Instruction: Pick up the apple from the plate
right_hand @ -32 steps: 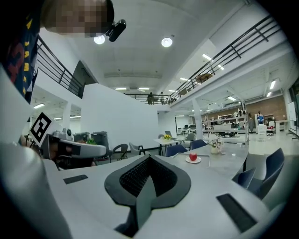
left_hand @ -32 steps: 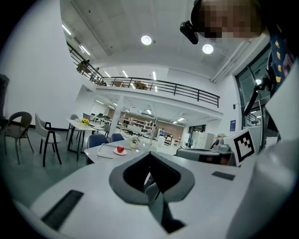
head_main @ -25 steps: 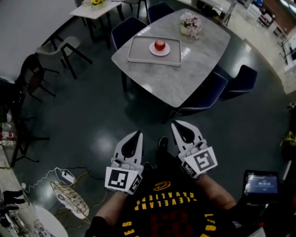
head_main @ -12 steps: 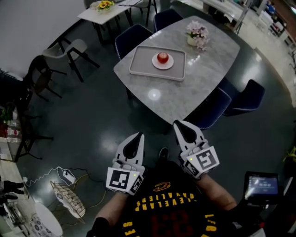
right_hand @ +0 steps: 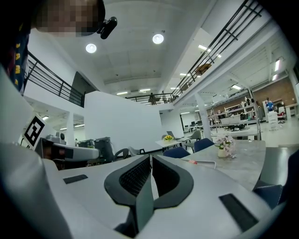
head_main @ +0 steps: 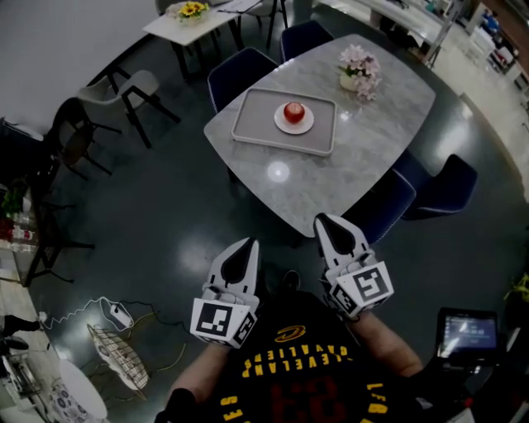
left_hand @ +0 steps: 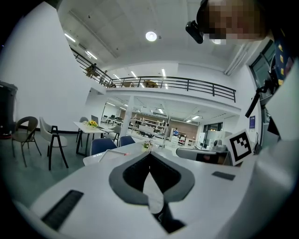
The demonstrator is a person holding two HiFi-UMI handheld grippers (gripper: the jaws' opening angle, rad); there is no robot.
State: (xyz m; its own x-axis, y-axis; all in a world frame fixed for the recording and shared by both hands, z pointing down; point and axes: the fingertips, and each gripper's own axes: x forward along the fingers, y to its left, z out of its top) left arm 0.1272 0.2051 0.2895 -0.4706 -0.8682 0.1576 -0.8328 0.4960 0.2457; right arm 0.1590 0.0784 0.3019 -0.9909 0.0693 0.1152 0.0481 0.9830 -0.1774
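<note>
In the head view a red apple [head_main: 293,111] sits on a small white plate [head_main: 294,123]. The plate rests in a grey tray [head_main: 256,124] on a marble table [head_main: 331,165]. Both grippers are held close to my body, well short of the table. My left gripper [head_main: 247,243] is shut with nothing in it. My right gripper [head_main: 323,219] is also shut and empty, and points toward the table's near corner. From the right gripper view the apple [right_hand: 193,162] is a small red spot far off beyond the shut jaws.
A vase of pink flowers [head_main: 361,68] stands on the table right of the tray. Dark blue chairs [head_main: 384,206] surround the table. A second table with yellow flowers [head_main: 193,10] is at the back, grey chairs [head_main: 124,91] at left, cables and a basket [head_main: 116,347] on the floor.
The table with tray and apple has shifted lower and rightward in the head view as I come nearer. Both grippers remain shut and keep their place by my body.
</note>
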